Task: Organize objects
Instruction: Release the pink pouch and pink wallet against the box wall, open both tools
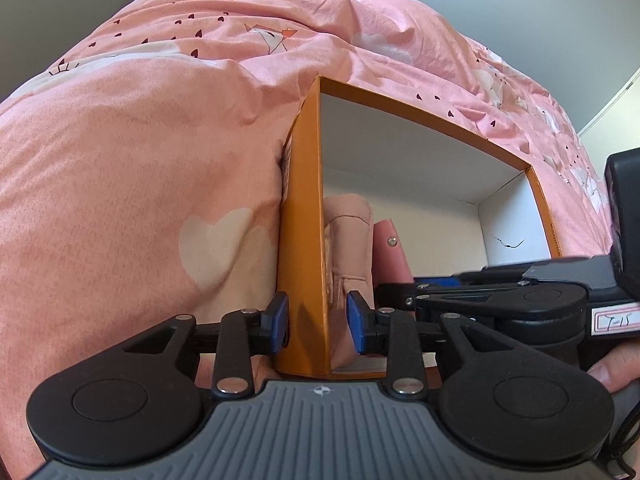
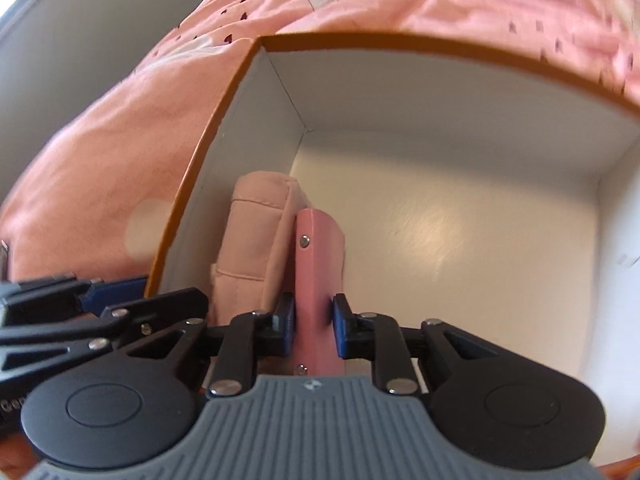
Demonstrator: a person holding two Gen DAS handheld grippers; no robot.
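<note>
Steadying an orange cardboard box on a pink bedspread, the left gripper sits at lower centre of the left wrist view. Its blue pads straddle the box's near wall, one outside and one inside, set close to the wall, though whether they actually pinch it cannot be told. Right of that wall, inside the white-lined box, a peach fabric pouch stands upright, with a pink case just beside it.

In the right wrist view, the pouch leans against the box's left inner wall. At lower centre, the right gripper is closed narrowly on the pink case, which stands on edge touching the pouch; bare floor fills the box to the right.

To do this well, I judge the case should be lowered flush beside the pouch, kept upright, and released only once it rests on the floor, while the left gripper keeps the box from sliding on the soft bedding.
</note>
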